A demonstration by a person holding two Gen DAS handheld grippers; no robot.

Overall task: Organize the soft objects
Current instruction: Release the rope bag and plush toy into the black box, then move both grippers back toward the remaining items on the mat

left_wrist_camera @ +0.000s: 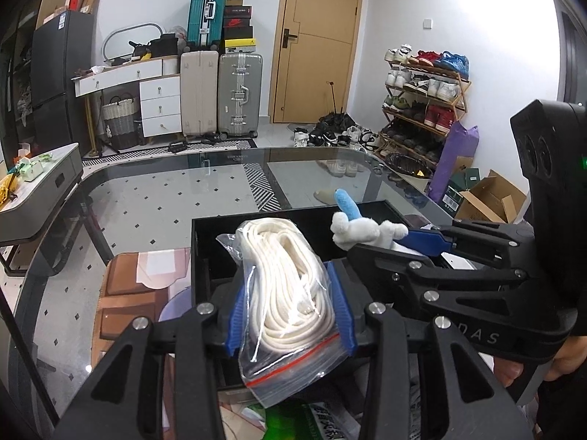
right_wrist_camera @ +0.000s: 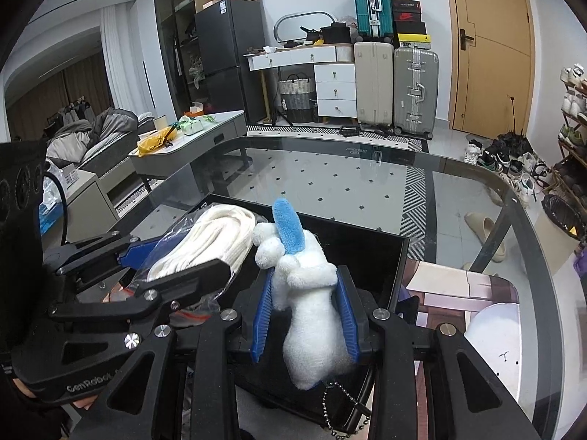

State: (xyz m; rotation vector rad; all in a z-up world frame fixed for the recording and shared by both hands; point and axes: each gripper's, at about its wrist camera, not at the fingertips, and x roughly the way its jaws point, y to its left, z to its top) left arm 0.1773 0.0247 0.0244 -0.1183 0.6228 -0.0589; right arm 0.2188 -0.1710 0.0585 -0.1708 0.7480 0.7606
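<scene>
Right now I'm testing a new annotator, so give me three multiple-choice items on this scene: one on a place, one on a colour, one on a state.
1. Where is the black bin?
A. on the glass table
B. on the floor
C. on the shoe rack

2. What colour is the ear of the plush toy?
A. red
B. blue
C. green

3. What is the state of the left gripper?
A. open and empty
B. shut on the plush toy
C. shut on the bagged rope

Key: 1 A, since the bin stands on the glass table. 2 B, as one blue ear sticks up from the white body. 3 C, its blue fingers clamp the bagged rope from both sides; the right gripper grips the toy.
</scene>
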